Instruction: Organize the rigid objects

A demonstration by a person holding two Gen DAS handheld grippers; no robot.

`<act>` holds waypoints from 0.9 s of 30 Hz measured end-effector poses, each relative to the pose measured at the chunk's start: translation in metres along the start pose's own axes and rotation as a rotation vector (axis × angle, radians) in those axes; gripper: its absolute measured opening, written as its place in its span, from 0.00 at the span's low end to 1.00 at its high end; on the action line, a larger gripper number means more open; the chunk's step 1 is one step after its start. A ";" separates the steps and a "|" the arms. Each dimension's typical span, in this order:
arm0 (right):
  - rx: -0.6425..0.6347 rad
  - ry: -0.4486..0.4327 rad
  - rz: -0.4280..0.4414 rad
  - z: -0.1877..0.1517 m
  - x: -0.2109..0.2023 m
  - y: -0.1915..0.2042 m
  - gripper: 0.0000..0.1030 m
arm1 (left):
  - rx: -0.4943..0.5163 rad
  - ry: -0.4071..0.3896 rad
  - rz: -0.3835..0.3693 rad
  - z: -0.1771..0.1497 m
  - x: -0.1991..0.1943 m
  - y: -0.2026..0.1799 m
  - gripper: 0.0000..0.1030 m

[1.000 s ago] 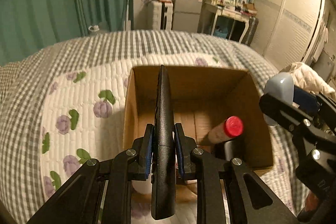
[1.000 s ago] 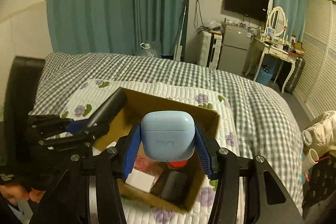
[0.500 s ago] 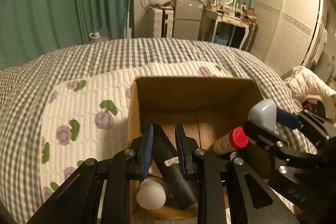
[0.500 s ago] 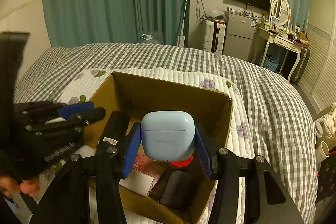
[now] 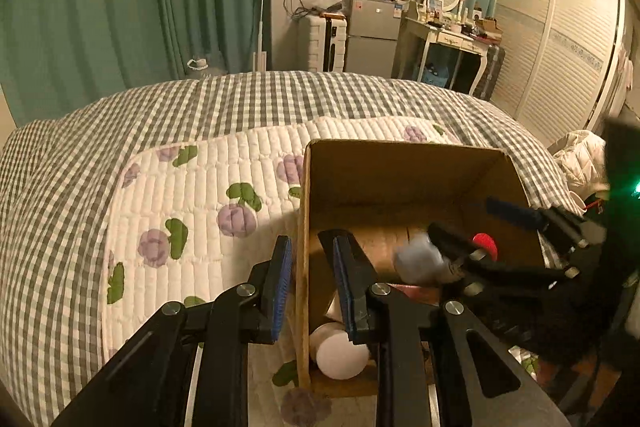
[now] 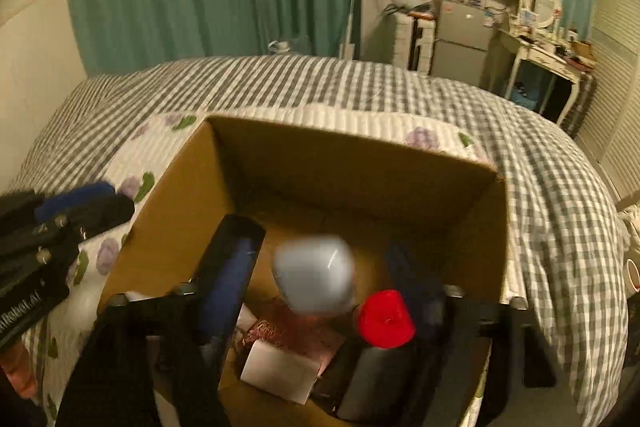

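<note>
Earbud case, pale blue, smooth and rounded, is now showing blurred and free between the spread fingers of the right hand-held gripper, just above the floor of the cardboard box; half a second ago those fingers were clamping it. The left hand-held gripper is standing open and empty, straddling the box's left wall, whereas a second ago it was pinching a slim black remote. Inside the box, a red-capped bottle is lying beside the case, with a white carton and a white round lid nearer the front. The box is sitting on a quilted floral mat over the checked bed.
</note>
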State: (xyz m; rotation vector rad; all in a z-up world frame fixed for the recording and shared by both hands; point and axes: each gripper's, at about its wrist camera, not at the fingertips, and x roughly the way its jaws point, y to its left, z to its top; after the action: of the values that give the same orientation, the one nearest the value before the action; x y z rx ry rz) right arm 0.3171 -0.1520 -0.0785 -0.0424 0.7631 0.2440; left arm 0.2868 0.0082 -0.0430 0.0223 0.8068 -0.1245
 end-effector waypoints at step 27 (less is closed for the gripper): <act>0.028 -0.315 -0.201 -0.029 -0.296 0.012 0.71 | 0.024 -0.309 -0.028 -0.037 -0.222 -0.049 0.61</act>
State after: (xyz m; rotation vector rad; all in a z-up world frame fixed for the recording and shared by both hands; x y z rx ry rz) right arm 0.0880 -0.2040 0.1051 -0.0527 0.4445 0.0463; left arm 0.1017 -0.0152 0.0931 0.0137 0.4973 -0.1596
